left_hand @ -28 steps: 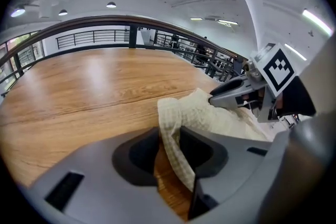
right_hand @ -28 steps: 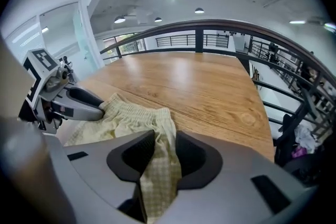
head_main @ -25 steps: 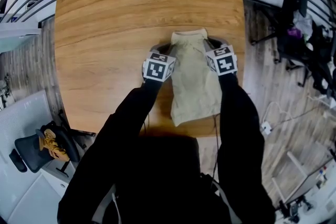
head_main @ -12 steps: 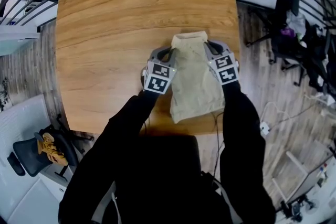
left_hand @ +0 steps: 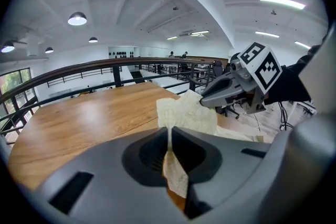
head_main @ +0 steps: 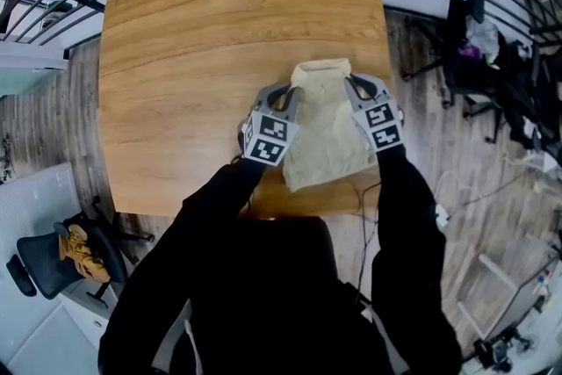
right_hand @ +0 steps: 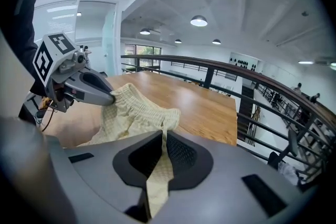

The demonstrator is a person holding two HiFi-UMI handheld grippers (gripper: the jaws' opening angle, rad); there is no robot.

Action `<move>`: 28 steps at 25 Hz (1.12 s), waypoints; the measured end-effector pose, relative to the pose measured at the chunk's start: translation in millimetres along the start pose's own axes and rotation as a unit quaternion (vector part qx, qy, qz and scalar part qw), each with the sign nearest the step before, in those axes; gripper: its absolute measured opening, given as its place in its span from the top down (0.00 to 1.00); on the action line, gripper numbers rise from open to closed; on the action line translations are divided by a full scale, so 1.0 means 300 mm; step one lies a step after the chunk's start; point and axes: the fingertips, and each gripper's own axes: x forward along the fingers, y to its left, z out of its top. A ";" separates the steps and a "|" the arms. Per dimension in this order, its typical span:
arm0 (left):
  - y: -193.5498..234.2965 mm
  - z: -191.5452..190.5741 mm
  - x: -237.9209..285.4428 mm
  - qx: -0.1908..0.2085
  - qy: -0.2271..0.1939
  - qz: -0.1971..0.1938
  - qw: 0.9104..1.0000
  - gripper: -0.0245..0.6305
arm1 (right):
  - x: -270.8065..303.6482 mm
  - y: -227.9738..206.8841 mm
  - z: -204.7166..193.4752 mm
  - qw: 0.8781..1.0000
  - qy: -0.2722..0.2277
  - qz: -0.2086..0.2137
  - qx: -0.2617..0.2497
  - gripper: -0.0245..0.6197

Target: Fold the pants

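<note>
Cream cloth is what you have in both claws; the pants (head_main: pixel 329 136) lie on the near right part of the wooden table (head_main: pixel 202 31), their near end close to the table's near edge, their far end raised off the wood between your two hands. Your left gripper (left_hand: pixel 169 132) has just been closing, and its jaws now stand nearly together with a thin fold of the fabric pinched between them; your right gripper (right_hand: pixel 164 135) is likewise almost closed on a strip of the same cloth, at the opposite corner of that far end. The ribbed edge seen from the right gripper view looks like the waistband, so you seem to hold the waist by its two corners.

By my reading you are at the fold itself: the far end is picked up, not yet laid over; the next move calls for bringing both corners toward you together and level, keeping the edge taut between them; set it down so it meets the near end squarely, and only then let go; mind that the near end does not slide off the table edge as you pull.
</note>
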 end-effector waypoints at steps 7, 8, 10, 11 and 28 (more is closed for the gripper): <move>-0.110 0.014 -0.107 0.005 -0.023 0.003 1.000 0.93 | -0.144 0.041 -0.003 0.999 -0.032 -0.004 -0.004 0.93; -0.123 0.011 -0.117 0.008 -0.027 0.005 1.000 0.93 | -0.160 0.048 -0.006 0.999 -0.035 -0.005 -0.006 0.93; -0.148 0.004 -0.141 0.018 -0.035 0.012 0.999 0.93 | -0.194 0.071 -0.017 0.999 -0.043 -0.006 -0.016 0.93; -0.162 0.006 -0.154 0.027 -0.040 0.016 0.999 0.93 | -0.210 0.082 -0.024 0.998 -0.051 -0.009 -0.023 0.93; -0.383 -0.072 -0.264 0.221 -0.083 0.039 0.971 0.93 | -0.402 0.257 -0.200 0.976 -0.071 -0.046 -0.202 0.93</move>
